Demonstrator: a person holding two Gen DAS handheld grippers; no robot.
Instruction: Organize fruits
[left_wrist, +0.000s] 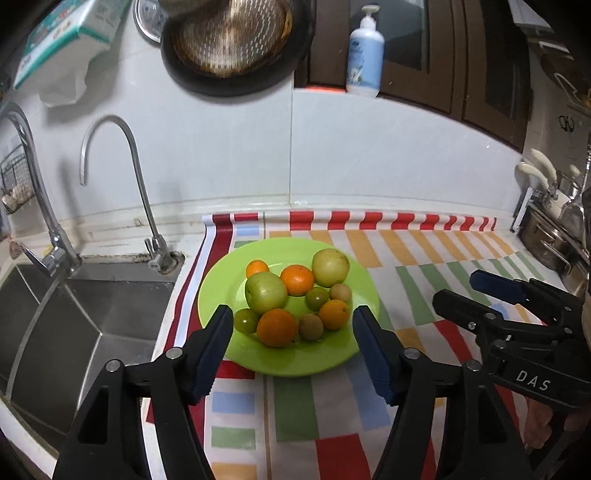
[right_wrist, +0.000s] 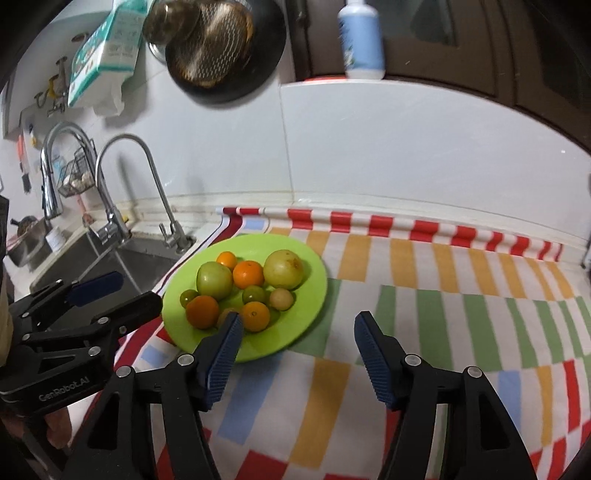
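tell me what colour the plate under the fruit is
Lime green. The plate shows best in the left wrist view, where nearly its whole rim is visible.

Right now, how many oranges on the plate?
4, all on the green plate: one at the back left, one mid-back, one front centre, one front right. None looks hidden.
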